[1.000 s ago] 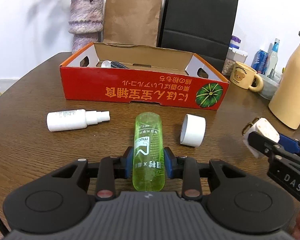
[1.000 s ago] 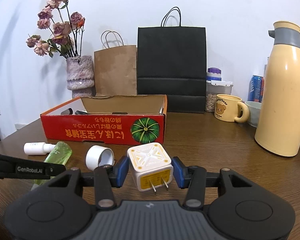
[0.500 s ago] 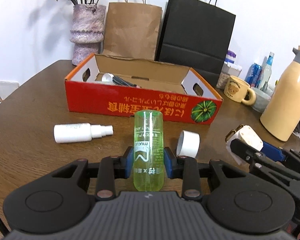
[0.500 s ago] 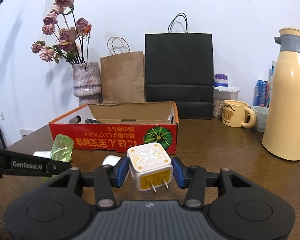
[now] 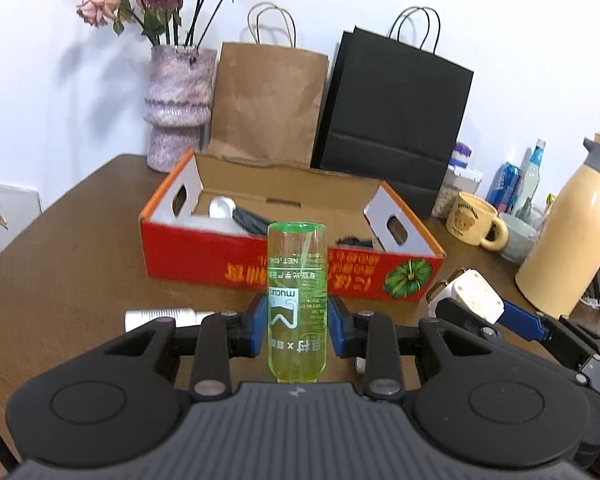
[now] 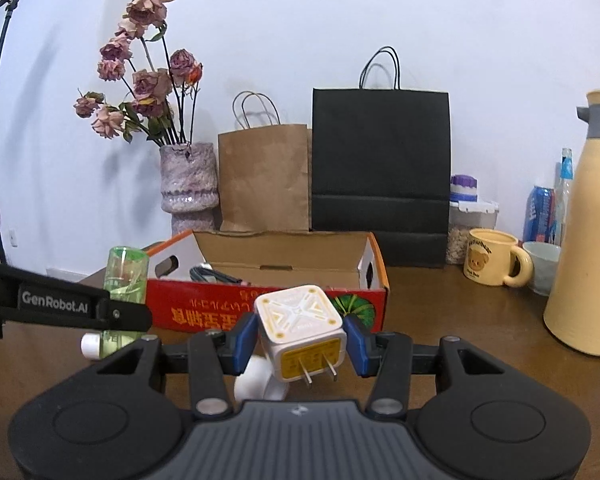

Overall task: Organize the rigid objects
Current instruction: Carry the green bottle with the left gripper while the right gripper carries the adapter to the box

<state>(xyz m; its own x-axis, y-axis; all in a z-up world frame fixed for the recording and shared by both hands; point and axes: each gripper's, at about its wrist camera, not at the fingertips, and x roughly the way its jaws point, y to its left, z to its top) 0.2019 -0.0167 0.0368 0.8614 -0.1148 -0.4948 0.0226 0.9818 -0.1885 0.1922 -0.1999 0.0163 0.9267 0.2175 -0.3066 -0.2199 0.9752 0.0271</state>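
My left gripper (image 5: 298, 326) is shut on a clear green bottle (image 5: 297, 280), held up off the table in front of the open red cardboard box (image 5: 228, 256). My right gripper (image 6: 300, 338) is shut on a white cube-shaped plug adapter (image 6: 300, 320) with its two prongs toward the camera. That adapter (image 5: 466, 294) shows at the right of the left wrist view. The green bottle (image 6: 126, 276) shows at the left of the right wrist view. On the table lie a white spray bottle (image 5: 160, 316) and a white roll (image 6: 260, 380), both partly hidden by the grippers.
The red box (image 6: 268, 308) holds a white item and black pieces. Behind it stand a vase of dried flowers (image 5: 178, 116), a brown paper bag (image 5: 266, 108) and a black bag (image 5: 392, 116). A yellow mug (image 5: 474, 220), cans and a cream thermos (image 5: 568, 236) crowd the right.
Both grippers have risen off the table with their loads. The green bottle has lifted from lying flat and now hangs in front of the box. The adapter has moved closer to the box.
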